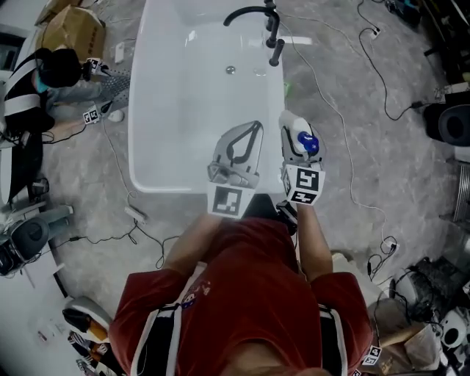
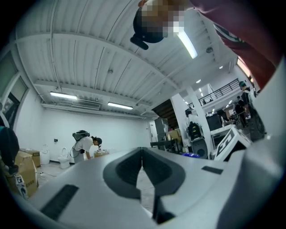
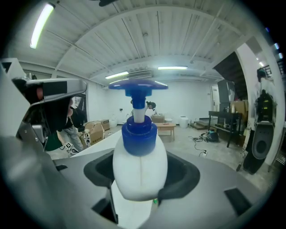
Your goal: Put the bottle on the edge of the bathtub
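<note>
A white bottle with a blue pump top is upright in my right gripper, whose jaws are closed on its body. It hangs over the right rim of the white bathtub, near the front corner. In the right gripper view the bottle fills the gap between the dark pads. My left gripper is over the tub's front end, shut and empty. In the left gripper view its tips meet and point up at the ceiling.
A black faucet stands at the tub's far right end, a drain below it. A person crouches left of the tub by cardboard boxes. Cables trail over the grey floor on both sides.
</note>
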A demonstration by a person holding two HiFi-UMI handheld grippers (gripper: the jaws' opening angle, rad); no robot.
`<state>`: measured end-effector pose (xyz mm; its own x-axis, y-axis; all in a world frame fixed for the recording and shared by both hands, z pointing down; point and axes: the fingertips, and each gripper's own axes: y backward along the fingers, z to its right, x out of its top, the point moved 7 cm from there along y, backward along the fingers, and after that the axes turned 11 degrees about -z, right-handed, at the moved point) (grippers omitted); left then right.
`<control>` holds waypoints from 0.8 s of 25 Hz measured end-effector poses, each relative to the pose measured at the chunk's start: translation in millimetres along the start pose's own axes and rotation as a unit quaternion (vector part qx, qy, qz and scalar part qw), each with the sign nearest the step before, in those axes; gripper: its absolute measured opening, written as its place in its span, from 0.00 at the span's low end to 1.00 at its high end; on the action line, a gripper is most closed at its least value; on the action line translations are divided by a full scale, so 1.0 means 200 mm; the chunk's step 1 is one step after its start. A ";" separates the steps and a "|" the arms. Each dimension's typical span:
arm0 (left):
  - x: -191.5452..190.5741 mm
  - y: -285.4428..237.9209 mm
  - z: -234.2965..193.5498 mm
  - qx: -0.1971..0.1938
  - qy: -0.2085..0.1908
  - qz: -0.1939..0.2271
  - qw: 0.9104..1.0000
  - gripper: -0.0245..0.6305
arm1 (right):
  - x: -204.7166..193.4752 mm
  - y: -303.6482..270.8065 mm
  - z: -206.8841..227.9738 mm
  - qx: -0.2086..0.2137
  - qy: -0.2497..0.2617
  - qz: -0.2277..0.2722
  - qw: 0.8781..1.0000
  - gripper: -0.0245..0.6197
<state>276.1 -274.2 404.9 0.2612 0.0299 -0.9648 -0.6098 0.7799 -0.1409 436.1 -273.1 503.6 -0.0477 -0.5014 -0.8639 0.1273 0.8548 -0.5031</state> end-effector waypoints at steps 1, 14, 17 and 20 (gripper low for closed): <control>-0.02 0.00 0.00 0.005 0.006 -0.003 1.000 0.06 | -0.02 -0.04 0.00 0.003 0.001 -0.002 1.000 0.46; -0.15 -0.06 0.10 0.013 0.036 -0.050 0.998 0.06 | -0.40 -0.37 0.09 0.025 -0.009 -0.061 0.998 0.46; -0.18 -0.05 0.14 0.012 0.038 -0.054 0.998 0.06 | -0.47 -0.42 0.09 0.023 -0.008 -0.069 0.997 0.46; -0.21 -0.05 0.16 0.008 0.042 -0.057 0.997 0.06 | -0.53 -0.49 0.11 0.019 -0.010 -0.076 0.997 0.46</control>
<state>295.8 -263.3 454.9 0.2651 -0.1114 -0.9578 -0.5681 0.7846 -0.2485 449.7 -307.3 644.3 -0.0503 -0.6270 -0.7774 0.1577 0.7636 -0.6261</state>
